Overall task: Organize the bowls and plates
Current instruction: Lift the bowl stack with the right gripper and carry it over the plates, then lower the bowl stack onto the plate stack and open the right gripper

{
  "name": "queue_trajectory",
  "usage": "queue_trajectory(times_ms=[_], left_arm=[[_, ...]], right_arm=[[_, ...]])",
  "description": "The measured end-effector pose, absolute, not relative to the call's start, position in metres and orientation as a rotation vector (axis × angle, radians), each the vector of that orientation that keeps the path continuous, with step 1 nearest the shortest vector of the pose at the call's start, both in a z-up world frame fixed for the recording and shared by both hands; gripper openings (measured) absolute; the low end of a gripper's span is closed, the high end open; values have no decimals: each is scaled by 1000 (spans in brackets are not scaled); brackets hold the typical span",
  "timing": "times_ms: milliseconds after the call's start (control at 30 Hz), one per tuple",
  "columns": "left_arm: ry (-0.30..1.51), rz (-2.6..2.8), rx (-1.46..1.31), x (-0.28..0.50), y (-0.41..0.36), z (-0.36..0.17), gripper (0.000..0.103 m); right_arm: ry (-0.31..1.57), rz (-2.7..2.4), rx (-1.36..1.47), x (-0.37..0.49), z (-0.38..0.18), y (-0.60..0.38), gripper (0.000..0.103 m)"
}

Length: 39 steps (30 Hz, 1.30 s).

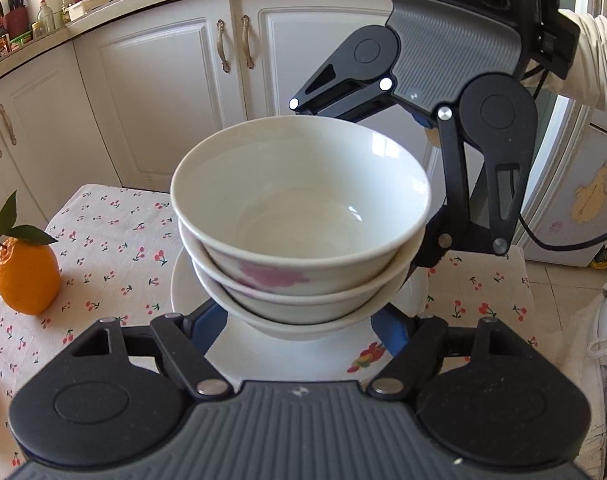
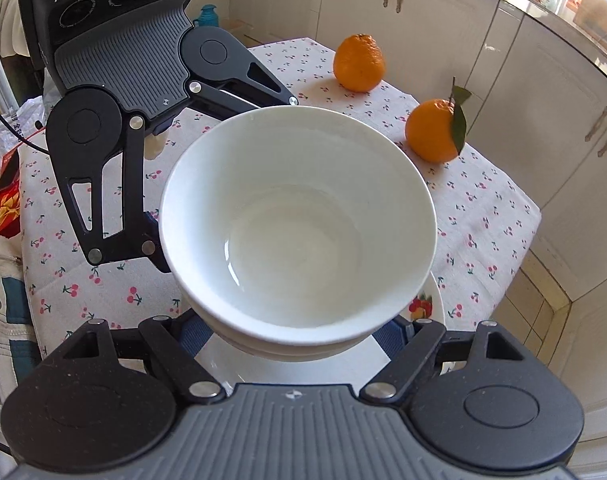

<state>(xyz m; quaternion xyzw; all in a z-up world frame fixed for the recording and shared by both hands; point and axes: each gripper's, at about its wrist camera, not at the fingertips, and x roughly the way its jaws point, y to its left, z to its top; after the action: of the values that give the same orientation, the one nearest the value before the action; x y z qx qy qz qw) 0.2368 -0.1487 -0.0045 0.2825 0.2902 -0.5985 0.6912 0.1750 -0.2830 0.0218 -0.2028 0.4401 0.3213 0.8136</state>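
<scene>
While two hand-held grippers close in from opposite sides, a stack of white bowls [image 1: 299, 236] sits between them above a white plate [image 1: 207, 292] on the cherry-print counter [image 1: 115, 248]. Nearest in the left wrist view, the left gripper [image 1: 303, 320] has its blue fingers [image 1: 209, 322] clenched against the lower bowls of the stack, one on each flank. The right wrist view shows the same from the far side: the right gripper [image 2: 293, 334] grasps the stack low down, its blue fingers [image 2: 387, 338] pressed against the bottom bowls. Three bowls are nested; the middle one carries a pink flower mark, and the top one is plain and empty. Whether the lowest bowl touches the plate cannot be told. The plate has a small fruit picture [image 2: 419, 306] at its rim. Beyond the stack in the left wrist view, the right gripper's black linkage and a pale sleeve [image 1: 595, 64] come in from the upper right. An orange with leaves [image 2: 433, 130] stands on the cloth near the stack, a second orange [image 2: 358, 62] further back. Behind them, white cabinet doors [image 1: 163, 92] line the kitchen, with bottles [image 1: 45, 16] on the worktop above.
</scene>
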Motion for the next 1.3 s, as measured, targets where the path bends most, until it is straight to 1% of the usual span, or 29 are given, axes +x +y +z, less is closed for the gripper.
queue_trajectory(times_ms=[167,700,933,967,1000,1033,1067,1133,1200,1300], left_arm=[[656,-1343,637,239,-158,-11,78],[699,-1330,643,244,-163,-20,78],[672,-1321,649,241,-160,-21,78],[663,-1317,649,240,-159,-21,78],[656,-1315,640,238,-157,-18,81],[654,-1310,630,237,-155,-17,84],[655,-1303,620,237,-153,-16,90],[666,-1300,579,236,-147,-13,92],[693,-1279,557,234,-142,-12,96],[672,-1250,556,222,-133,-8,97]], right_arm=[[974,651,-416,180,14,-291,86],[1004,656,-377,187,4,-293,86],[1003,642,-355,186,3,-294,86],[1003,637,-361,185,3,-293,87],[1001,635,-369,185,3,-292,88],[995,633,-375,183,4,-291,92],[989,630,-379,182,4,-291,98],[975,620,-382,179,7,-290,103],[963,602,-376,175,9,-290,103],[964,560,-361,169,13,-290,103]])
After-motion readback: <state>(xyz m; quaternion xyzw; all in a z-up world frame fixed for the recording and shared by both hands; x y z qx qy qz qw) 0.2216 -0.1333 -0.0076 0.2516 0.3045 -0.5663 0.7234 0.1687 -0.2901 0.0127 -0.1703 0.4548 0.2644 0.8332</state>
